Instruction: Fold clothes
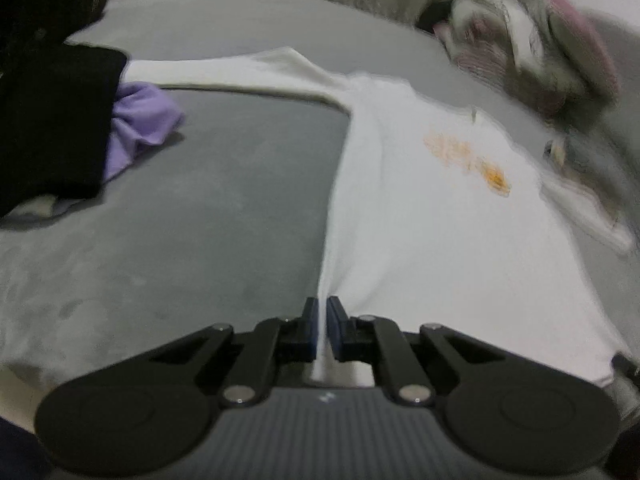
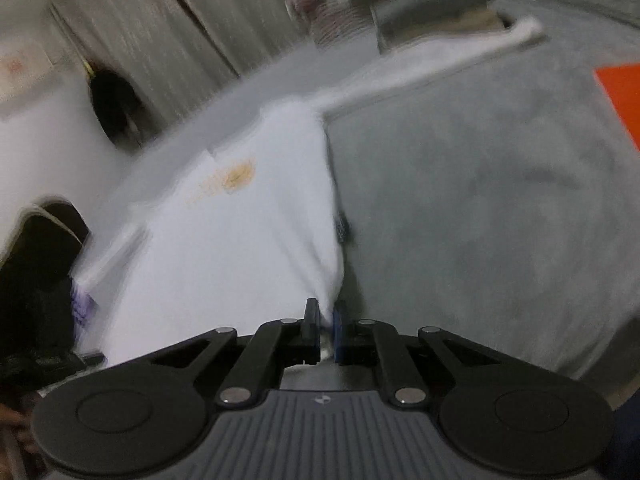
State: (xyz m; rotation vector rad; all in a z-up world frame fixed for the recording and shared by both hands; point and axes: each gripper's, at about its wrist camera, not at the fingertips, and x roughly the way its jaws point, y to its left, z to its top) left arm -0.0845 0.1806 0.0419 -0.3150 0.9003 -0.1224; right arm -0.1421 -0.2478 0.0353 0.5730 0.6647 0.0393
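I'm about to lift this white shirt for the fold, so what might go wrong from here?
The left gripper and right gripper each pinch only a thin bit of the white shirt's hem, so it may slip out. The far sleeve reaches the purple garment and might drag it along.

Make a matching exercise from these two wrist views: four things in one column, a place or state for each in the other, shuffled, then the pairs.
Things
1. white long-sleeved shirt with an orange print
2. crumpled purple cloth
3. left gripper
4. flat orange sheet

Places or states
A. at the right edge of the right wrist view
B. shut on the shirt's hem
C. spread flat on the grey bed
D. beside a black garment

Pairs: 1-C, 2-D, 3-B, 4-A
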